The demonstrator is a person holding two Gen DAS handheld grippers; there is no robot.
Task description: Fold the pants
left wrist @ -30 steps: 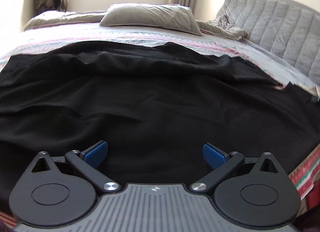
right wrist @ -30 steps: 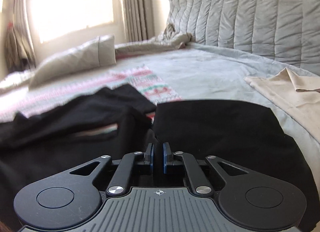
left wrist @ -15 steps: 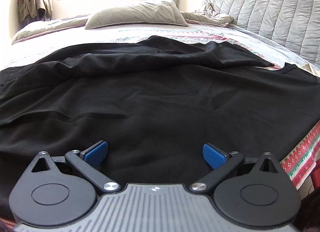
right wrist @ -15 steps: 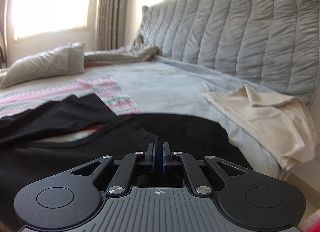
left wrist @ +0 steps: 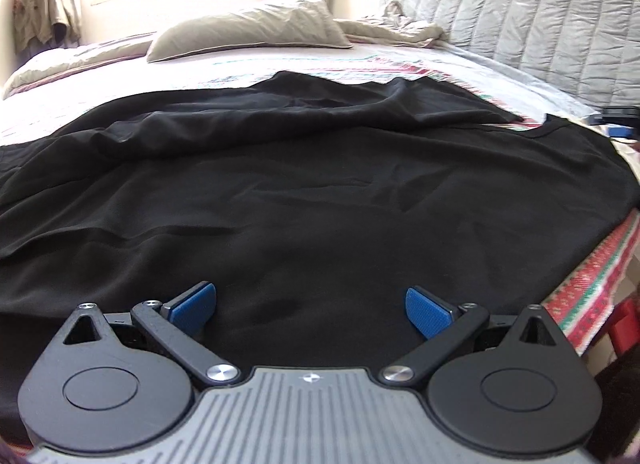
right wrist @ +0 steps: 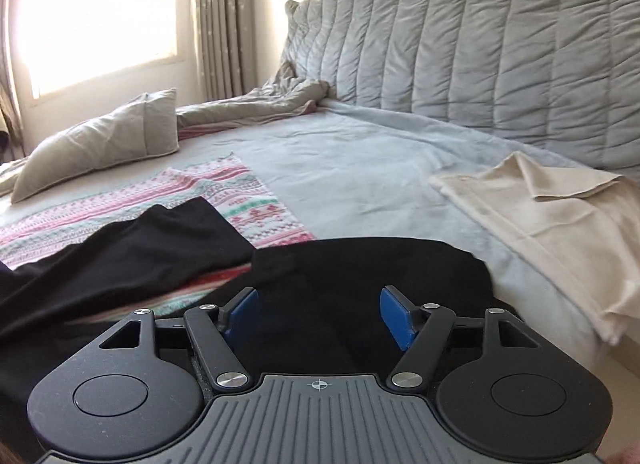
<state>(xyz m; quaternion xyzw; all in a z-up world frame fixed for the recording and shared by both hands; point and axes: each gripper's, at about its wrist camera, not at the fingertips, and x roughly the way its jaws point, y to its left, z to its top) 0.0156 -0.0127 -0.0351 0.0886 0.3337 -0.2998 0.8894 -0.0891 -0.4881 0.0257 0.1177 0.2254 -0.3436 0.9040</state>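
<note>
Black pants point(left wrist: 320, 184): spread rumpled across the bed point(right wrist: 360, 168), folding apparently barely begun (far edge bunched); left tongs point(left wrist: 311, 304) and right tongs point(right wrist: 319, 314) both spread, holding nothing.

1. No words, brand names or numbers can be read in either view.
2. The only sign on the left gripper point(left wrist: 311, 304) is a small pale mark, its shape unclear, on the grey ribbed housing behind the fingers.
3. The right gripper point(right wrist: 319, 314) carries a small crosshair-in-circle sign at the same spot behind its fingers.
</note>
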